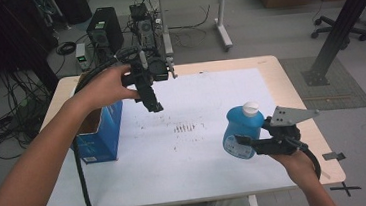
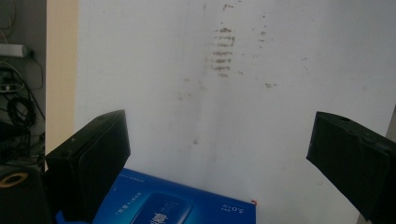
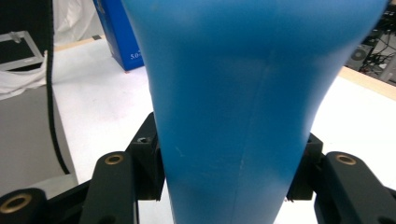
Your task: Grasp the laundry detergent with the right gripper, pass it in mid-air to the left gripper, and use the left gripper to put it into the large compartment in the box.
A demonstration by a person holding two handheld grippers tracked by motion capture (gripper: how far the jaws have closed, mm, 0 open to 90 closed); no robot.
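Right tool point(image 1: 244, 143) clamps the blue bottle point(image 1: 242, 130) across its body, held above the worktop point(image 1: 211, 100), well right of the box point(image 1: 104, 127). Smooth plastic looks slippery and slightly squashy, probably liquid-heavy; gripping low seems safest. Left tool point(image 1: 152, 103) hangs open over the box.

On the blue box point(image 2: 177, 205) near your left gripper, the only print you can read is a small white "5.0", which appears upside down in the left gripper view. The same "5.0" shows on the box's lower corner in the right gripper view. Its other white lettering is too blurred to read.
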